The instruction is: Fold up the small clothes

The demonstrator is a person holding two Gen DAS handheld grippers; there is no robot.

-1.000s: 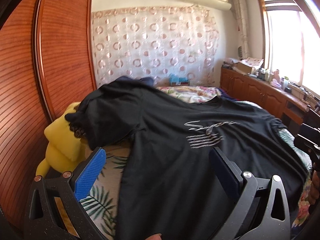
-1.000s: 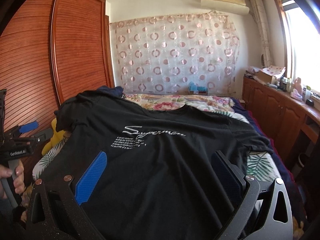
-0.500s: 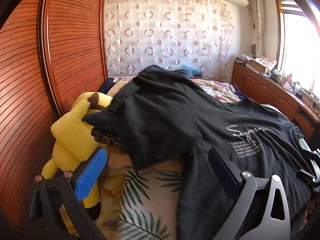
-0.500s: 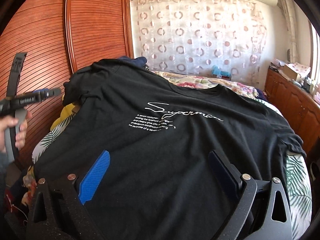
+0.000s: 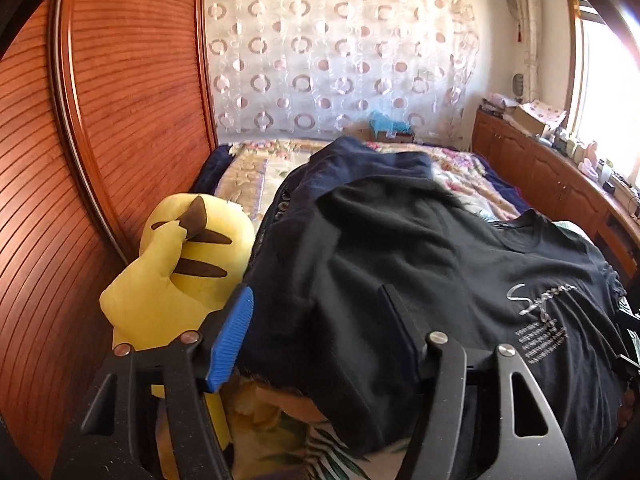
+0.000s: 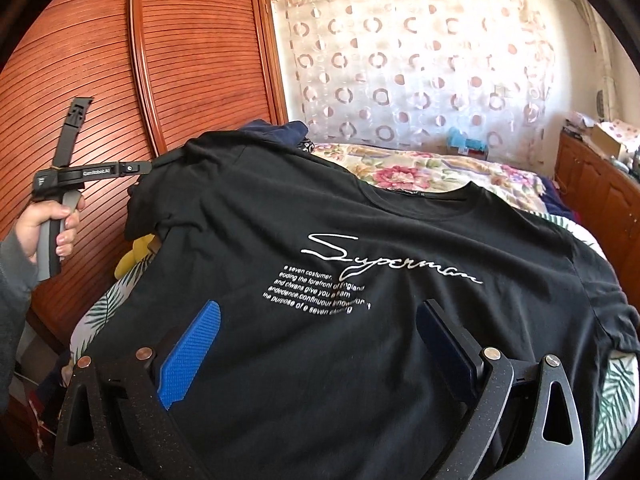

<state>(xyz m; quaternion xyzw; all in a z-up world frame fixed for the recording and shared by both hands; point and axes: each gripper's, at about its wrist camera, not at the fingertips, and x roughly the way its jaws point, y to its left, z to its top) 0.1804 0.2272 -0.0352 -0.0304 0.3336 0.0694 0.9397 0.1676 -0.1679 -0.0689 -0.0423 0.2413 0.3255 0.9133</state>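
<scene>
A black T-shirt with white "Superman" print lies spread face up on the bed. Its left sleeve drapes over a mound of dark clothes. My left gripper is open, its fingers straddling the sleeve's edge from just above. The left gripper also shows in the right wrist view, at the sleeve's shoulder, held by a hand. My right gripper is open and empty, hovering over the shirt's lower front.
A yellow plush toy sits against the wooden wardrobe left of the bed. A floral quilt covers the far bed. A wooden cabinet with clutter runs along the right under the window.
My left gripper has swung left and forward to the shirt's left sleeve, and its fingers stand less wide apart. My right gripper moved closer over the shirt's front.
</scene>
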